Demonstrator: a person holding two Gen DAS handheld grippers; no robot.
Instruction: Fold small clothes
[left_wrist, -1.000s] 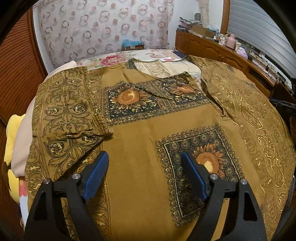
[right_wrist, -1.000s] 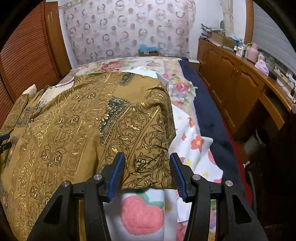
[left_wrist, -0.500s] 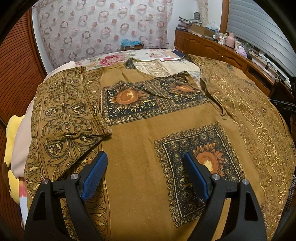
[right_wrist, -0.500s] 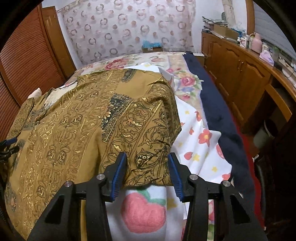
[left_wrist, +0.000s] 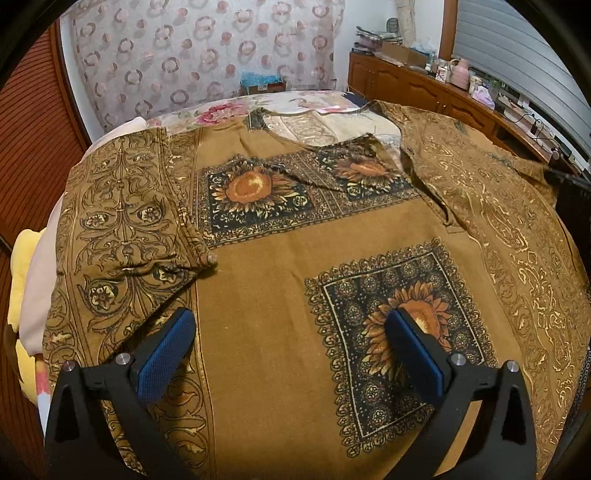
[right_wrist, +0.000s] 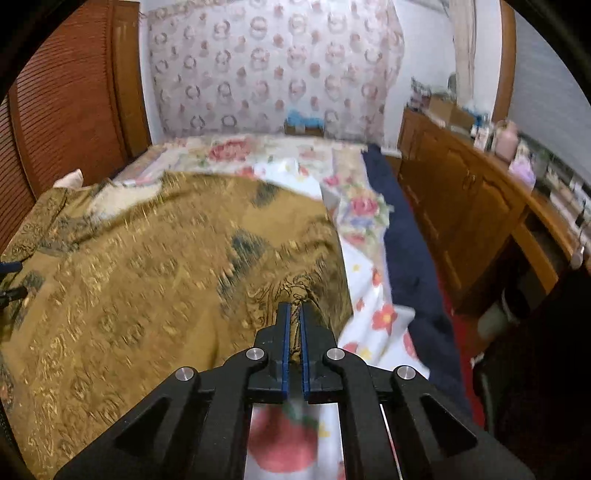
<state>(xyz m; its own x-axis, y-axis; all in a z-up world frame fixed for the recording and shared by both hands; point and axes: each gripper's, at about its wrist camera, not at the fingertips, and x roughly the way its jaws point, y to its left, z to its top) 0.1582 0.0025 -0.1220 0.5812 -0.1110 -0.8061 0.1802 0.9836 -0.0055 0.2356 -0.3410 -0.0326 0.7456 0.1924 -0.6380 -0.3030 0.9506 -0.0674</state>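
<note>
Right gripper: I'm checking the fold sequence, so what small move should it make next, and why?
Probably lift the sleeve and carry it inward across the shirt. The right gripper is shut on its edge, the left sleeve already lies folded in, and the left gripper hangs open over the shirt.

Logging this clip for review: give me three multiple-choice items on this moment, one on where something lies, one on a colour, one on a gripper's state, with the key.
1. Where does the brown patterned garment lie?
A. spread on the bed
B. on the wooden cabinet
C. on the floor

2. What colour are the pads of the left gripper?
A. red
B. blue
C. white

3. How is the right gripper?
A. wide open above the cloth
B. shut on the garment's edge
C. out of view

Key: 1 A, the garment covers the floral bedsheet; 2 B, both pads show blue; 3 B, its jaws pinch a fold of brown cloth.
</note>
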